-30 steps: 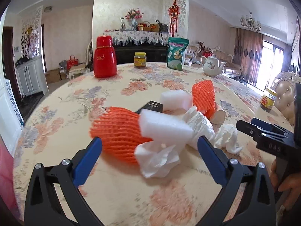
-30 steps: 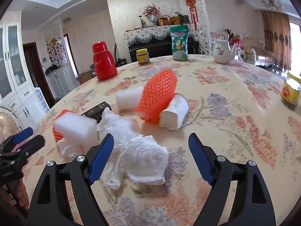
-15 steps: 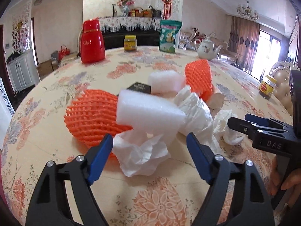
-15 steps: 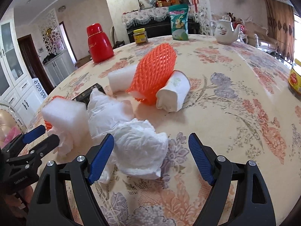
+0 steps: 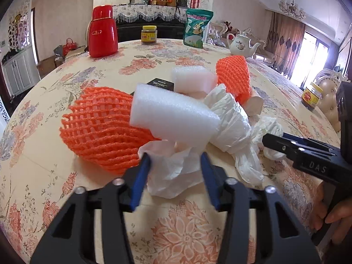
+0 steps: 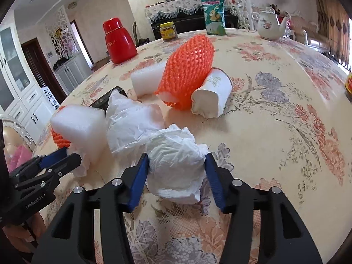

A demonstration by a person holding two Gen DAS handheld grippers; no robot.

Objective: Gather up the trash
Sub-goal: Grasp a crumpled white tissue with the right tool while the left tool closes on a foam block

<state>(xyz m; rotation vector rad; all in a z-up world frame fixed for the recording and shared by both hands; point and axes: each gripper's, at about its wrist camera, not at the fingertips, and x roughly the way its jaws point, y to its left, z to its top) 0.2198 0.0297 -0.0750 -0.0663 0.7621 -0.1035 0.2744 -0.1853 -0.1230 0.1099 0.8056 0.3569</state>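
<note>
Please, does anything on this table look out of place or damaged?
Yes. A heap of litter lies on the floral table: two orange foam nets, white foam blocks, crumpled tissue and a paper cup crushed on its side. The teapot and red flask stand upright.

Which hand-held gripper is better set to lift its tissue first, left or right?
Right, probably. The right hand-held gripper, jaws just closing, has both pads against a free crumpled tissue. The left hand-held gripper pinches a tissue tucked under a foam block.
</note>
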